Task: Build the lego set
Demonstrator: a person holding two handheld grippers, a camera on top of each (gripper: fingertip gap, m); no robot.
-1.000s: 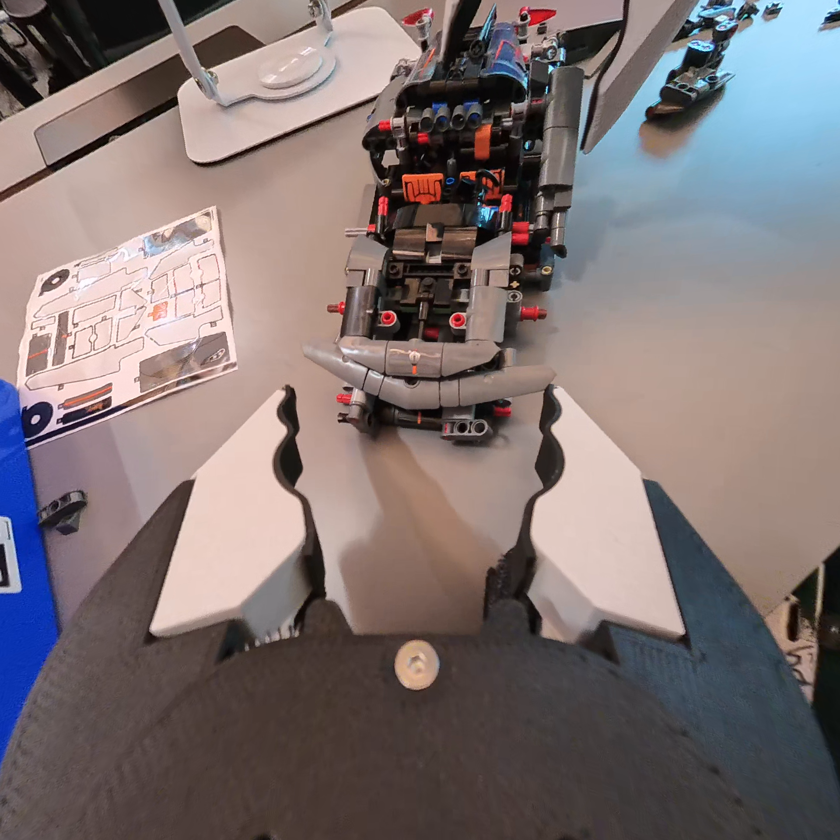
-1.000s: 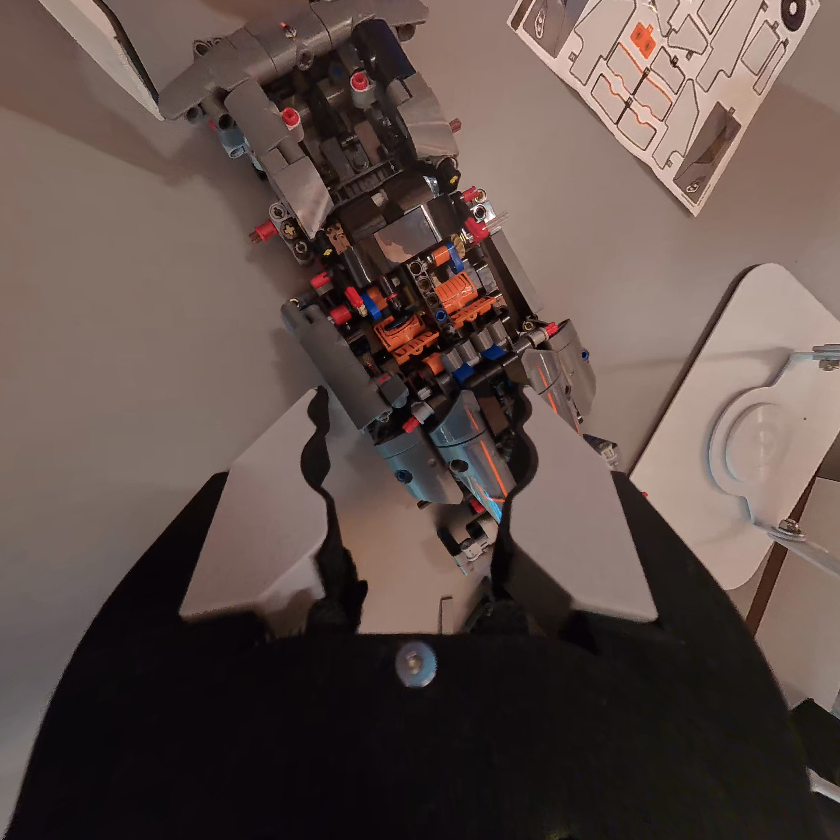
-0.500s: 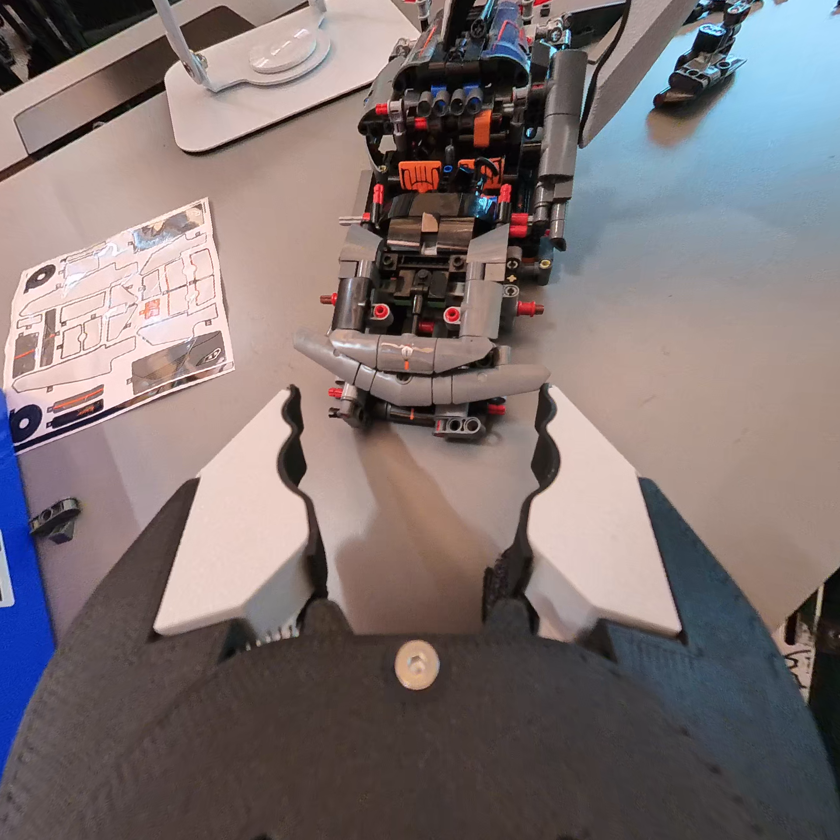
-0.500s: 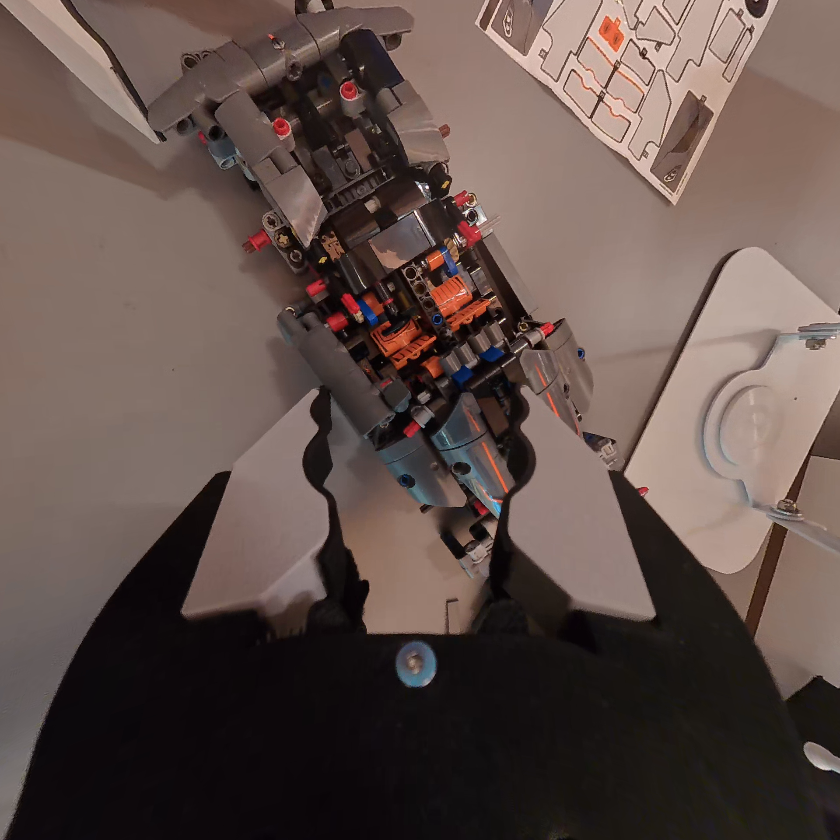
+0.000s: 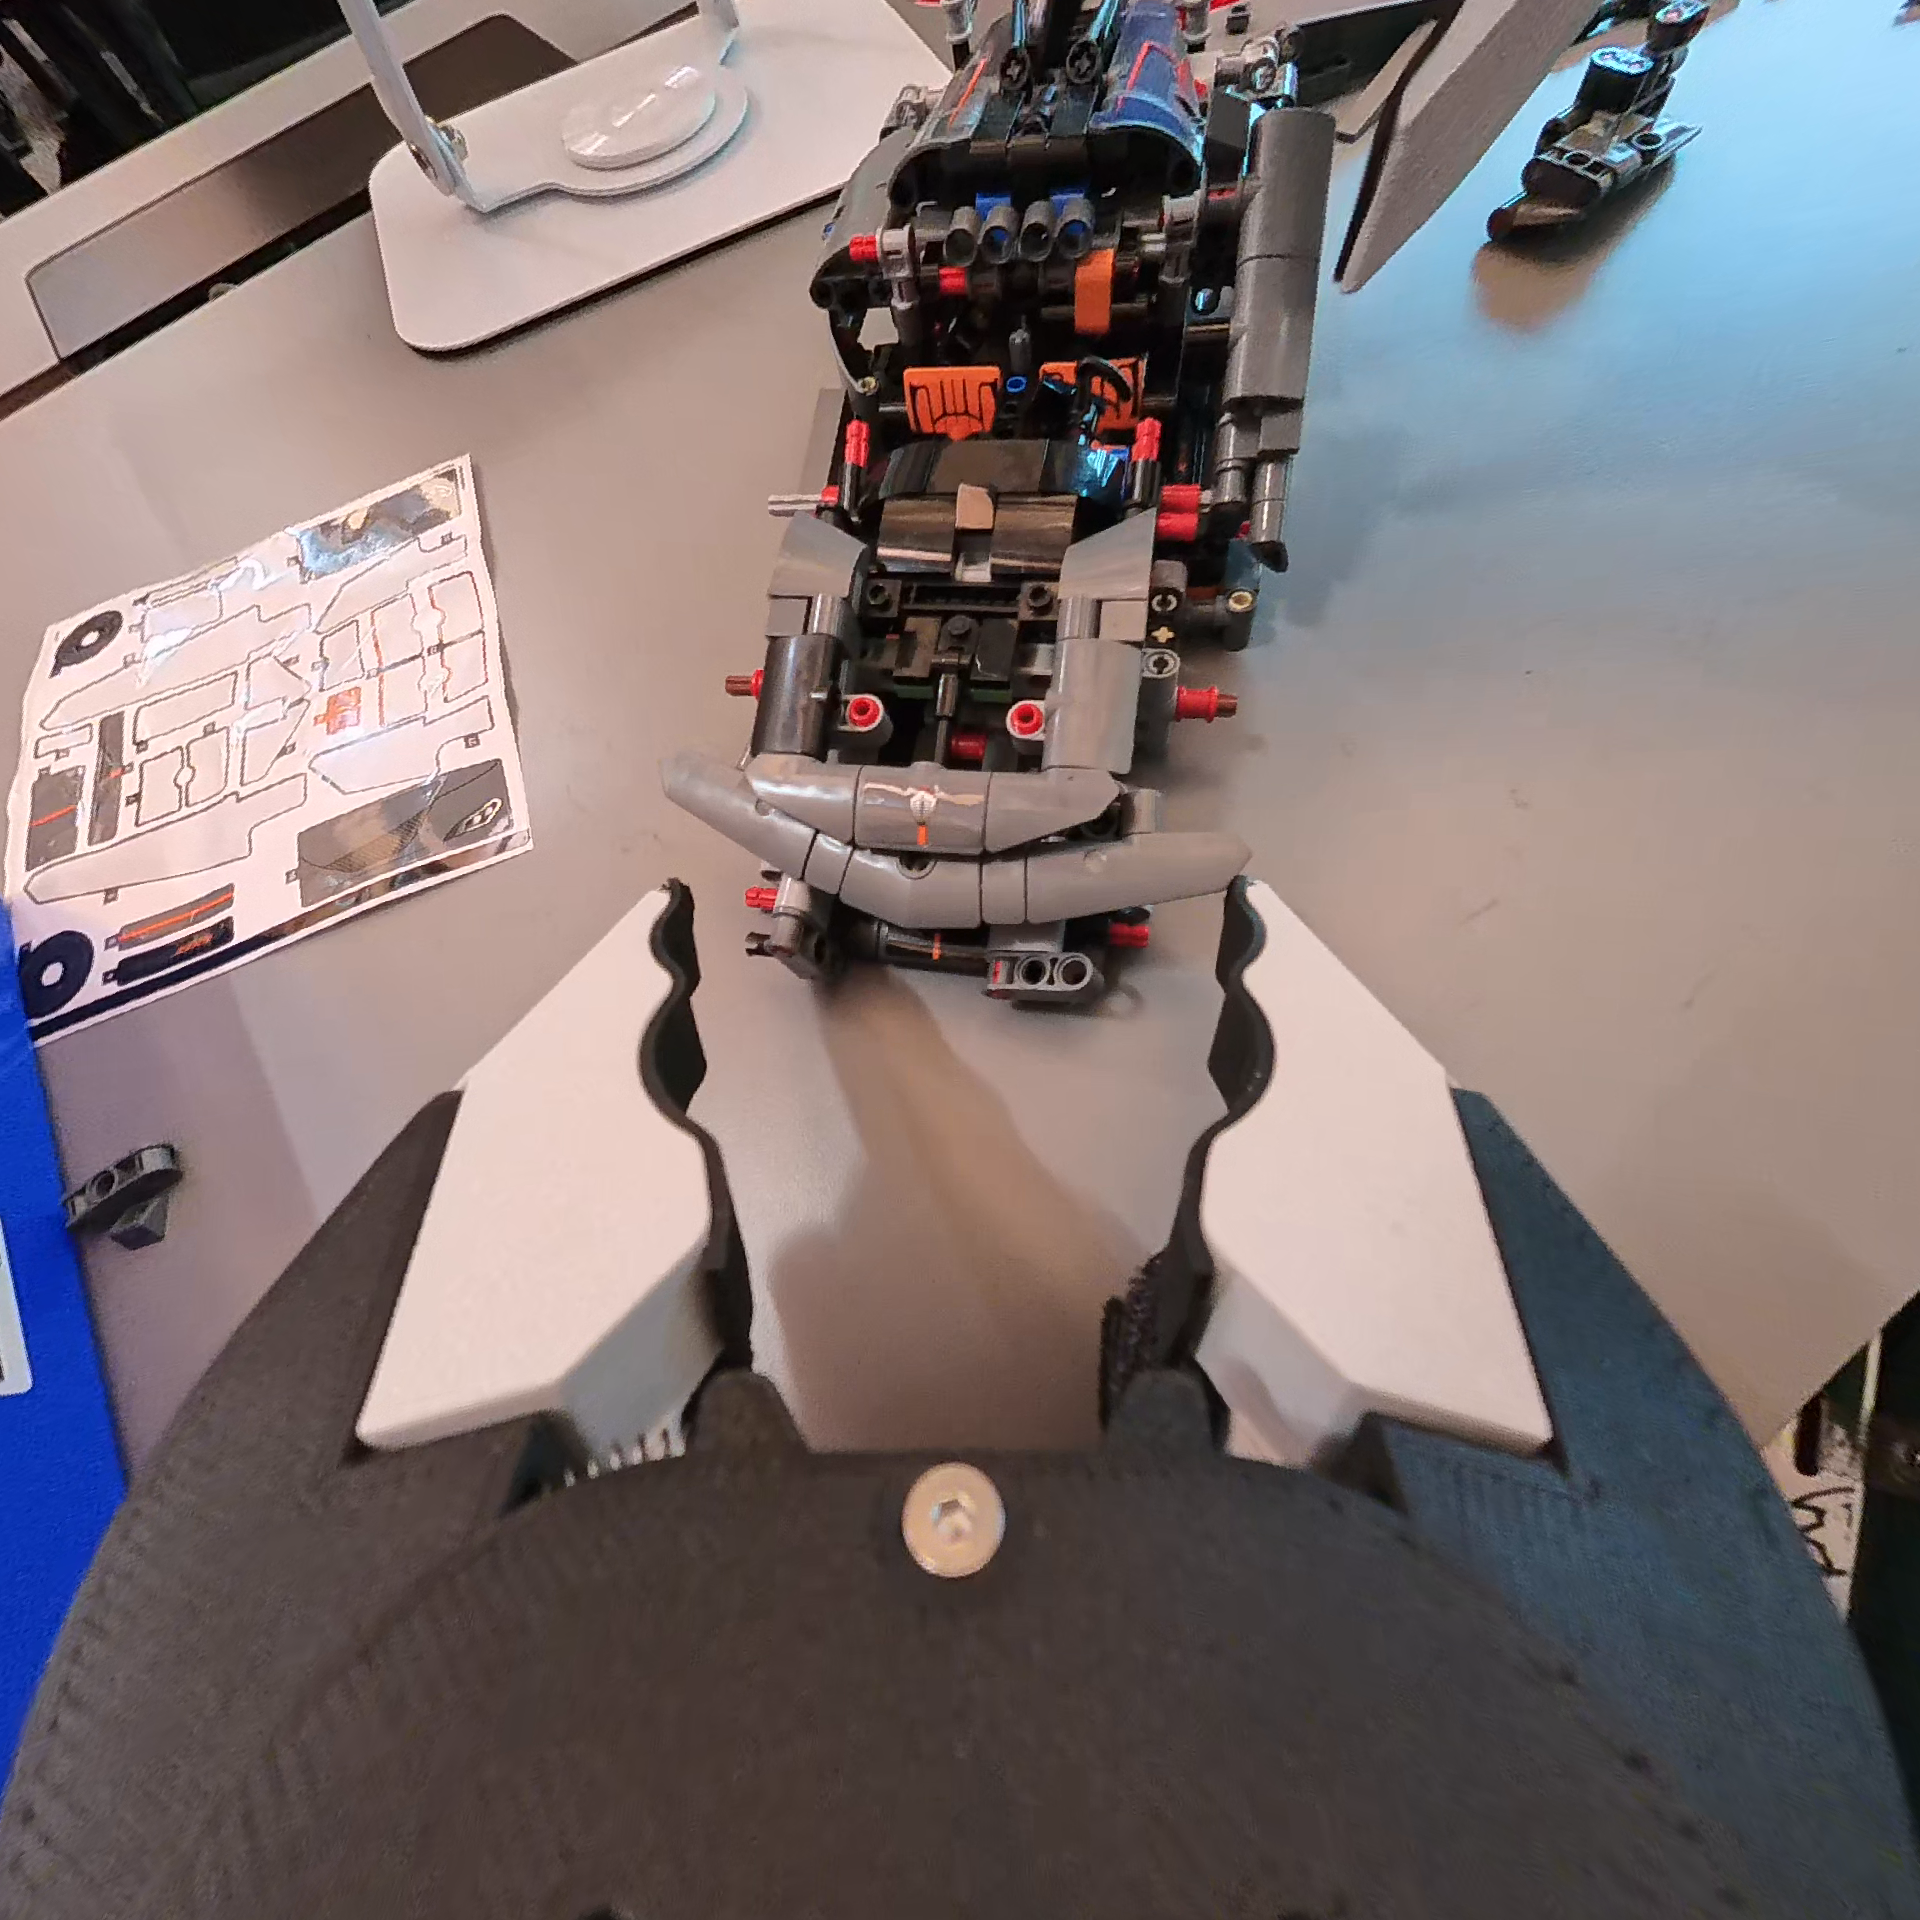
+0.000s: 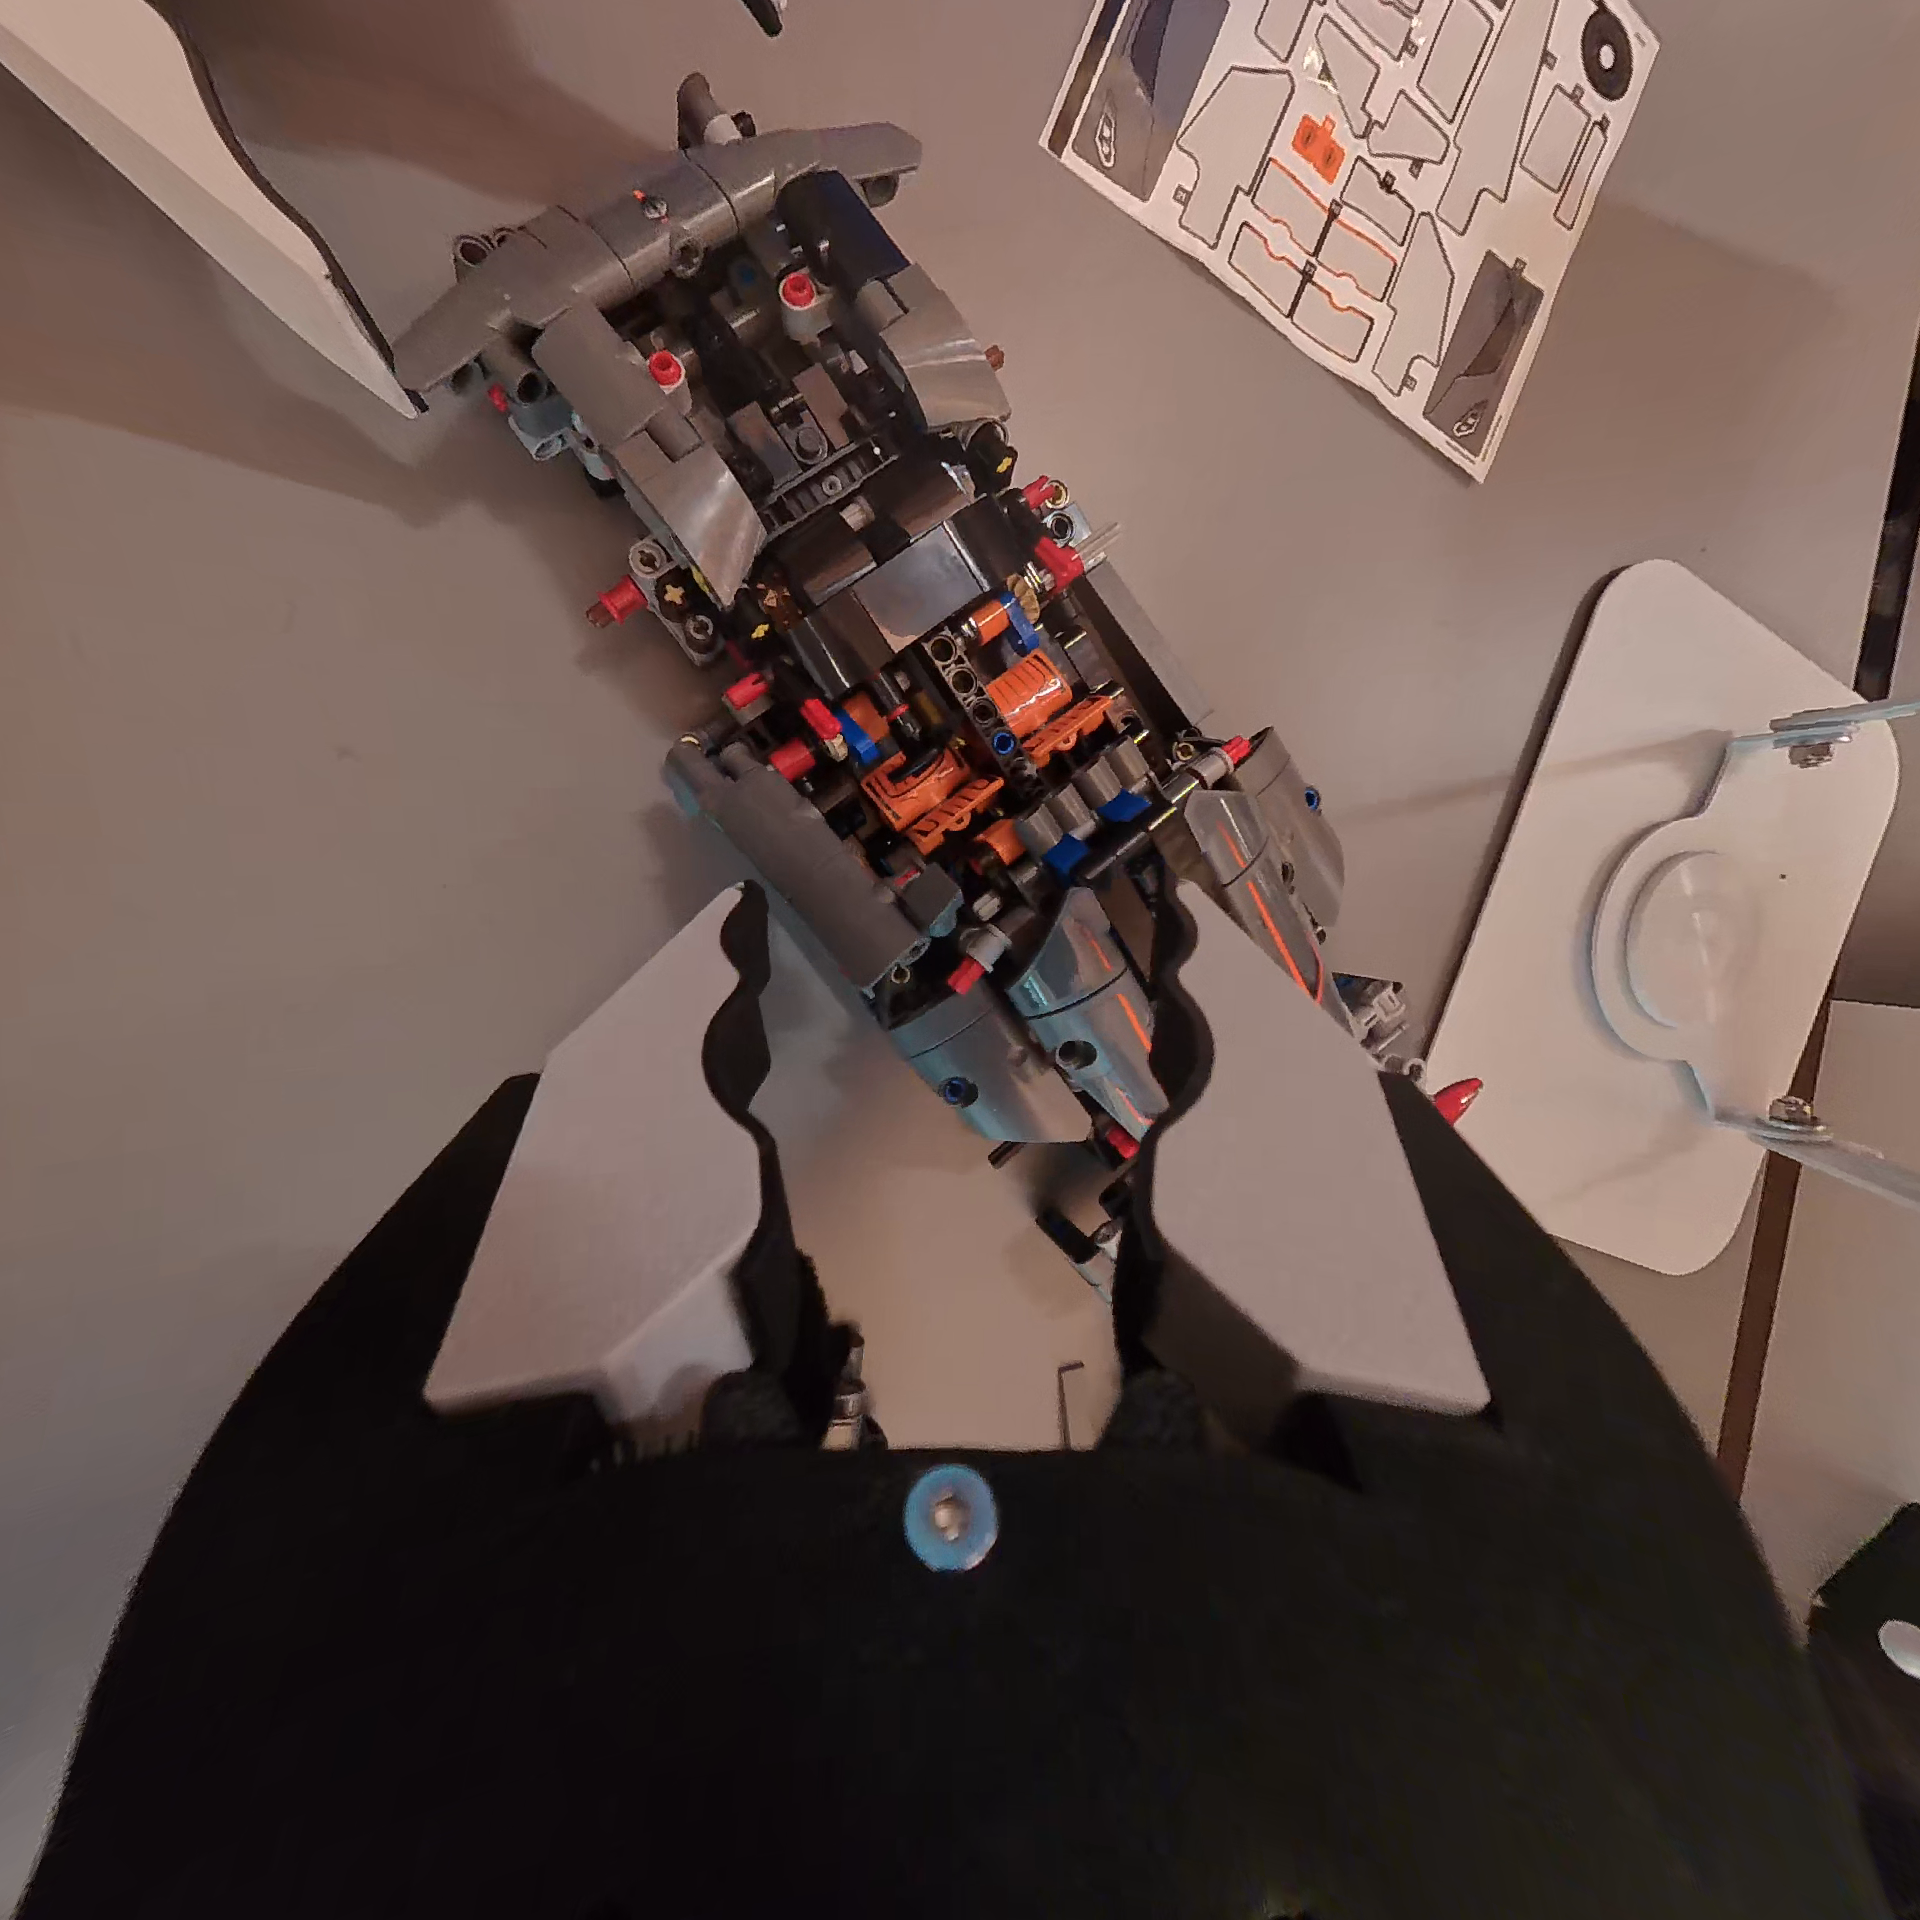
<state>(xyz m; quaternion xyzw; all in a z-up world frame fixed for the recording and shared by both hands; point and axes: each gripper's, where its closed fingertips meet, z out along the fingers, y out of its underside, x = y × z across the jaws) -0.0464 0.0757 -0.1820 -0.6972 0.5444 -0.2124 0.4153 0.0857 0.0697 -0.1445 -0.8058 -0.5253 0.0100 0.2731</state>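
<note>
The half-built lego car [image 5: 1013, 540] lies on the grey bench [image 5: 1558, 727]. The left hand-held gripper [image 5: 956, 914], wide open and empty, faces its nose; the right hand-held gripper [image 6: 961, 925], also spread open, straddles its tail. A sticker sheet [image 5: 270, 707] lies left of the left one.

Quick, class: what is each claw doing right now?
Left claw: open, empty, facing the car's front end.
Right claw: open, straddling the car's rear, gripping nothing.
</note>
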